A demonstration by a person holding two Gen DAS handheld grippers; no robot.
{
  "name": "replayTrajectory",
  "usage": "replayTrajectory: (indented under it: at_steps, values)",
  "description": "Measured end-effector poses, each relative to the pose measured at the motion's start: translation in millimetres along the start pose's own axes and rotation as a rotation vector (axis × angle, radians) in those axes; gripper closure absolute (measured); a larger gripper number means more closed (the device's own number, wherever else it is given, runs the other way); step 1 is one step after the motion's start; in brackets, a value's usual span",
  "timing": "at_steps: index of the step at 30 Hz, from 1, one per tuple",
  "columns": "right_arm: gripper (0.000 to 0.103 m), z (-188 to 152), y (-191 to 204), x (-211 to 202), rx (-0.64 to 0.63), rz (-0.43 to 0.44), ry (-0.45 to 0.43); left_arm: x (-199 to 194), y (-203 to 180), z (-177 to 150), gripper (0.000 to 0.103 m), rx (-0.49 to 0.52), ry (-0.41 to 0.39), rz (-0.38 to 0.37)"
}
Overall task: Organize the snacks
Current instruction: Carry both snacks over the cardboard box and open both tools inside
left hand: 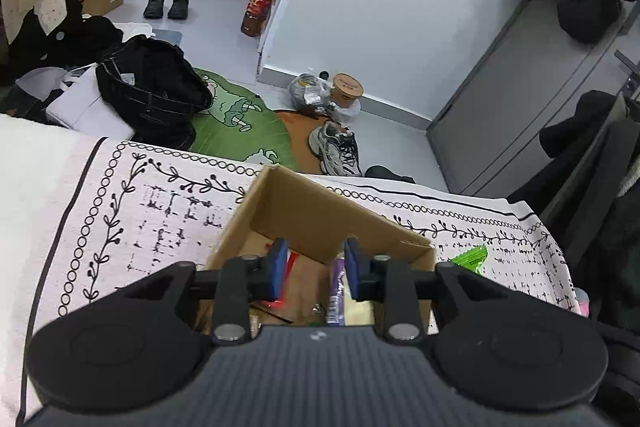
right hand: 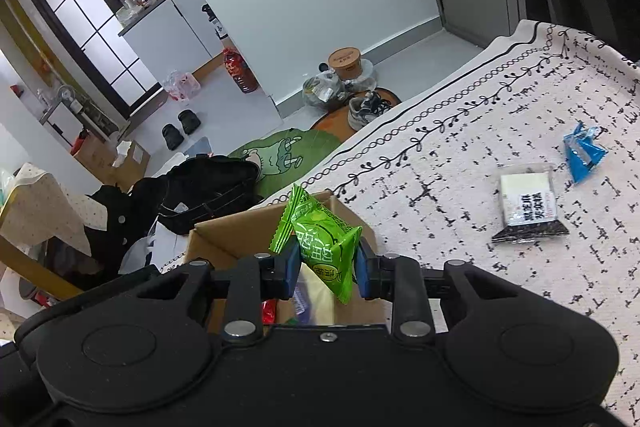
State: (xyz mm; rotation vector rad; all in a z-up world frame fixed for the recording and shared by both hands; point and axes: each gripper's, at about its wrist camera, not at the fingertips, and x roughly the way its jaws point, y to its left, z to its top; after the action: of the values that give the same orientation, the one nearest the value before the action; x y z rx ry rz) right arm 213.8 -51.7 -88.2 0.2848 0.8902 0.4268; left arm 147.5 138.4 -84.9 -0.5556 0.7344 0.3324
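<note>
Snacks are being gathered into a box that stands on the patterned tabletop. A green packet is gripped in the closed jaws of the right gripper, above the box's open top. The left gripper is seen over the box with its jaws slightly apart and nothing held between them; red and purple wrappers lie inside below it. A black-and-white packet and a blue wrapper lie on the tabletop, well apart from the box.

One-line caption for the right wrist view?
Right gripper holds a green snack packet over the cardboard box.
</note>
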Motion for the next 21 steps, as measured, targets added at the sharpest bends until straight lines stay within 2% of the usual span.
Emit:
replayTrajectory:
  at_steps: [2, 9, 10, 12, 13, 17, 21]
  values:
    - [0.074, 1, 5, 3, 0.004, 0.014, 0.003, -1, 4, 1, 0.065, -0.005, -0.001, 0.004]
    - [0.070, 5, 15, 9, 0.022, 0.089, 0.020, -6, 13, 5, 0.055, -0.021, -0.014, 0.022]
    - [0.064, 6, 14, 8, 0.021, 0.093, 0.024, -7, 13, 6, 0.054, -0.020, -0.015, 0.023]
    - [0.053, 5, 12, 7, 0.021, 0.077, 0.021, -7, 13, 6, 0.052, -0.019, -0.016, 0.024]
    - [0.052, 5, 9, 5, 0.024, 0.070, 0.017, -7, 12, 6, 0.048, -0.018, -0.016, 0.022]
    - [0.052, 6, -4, -1, 0.034, 0.045, 0.012, -4, 7, 4, 0.031, -0.007, -0.015, 0.025]
    - [0.052, 7, -16, -9, 0.039, 0.018, 0.003, -1, 0, 1, 0.024, 0.007, -0.008, 0.019]
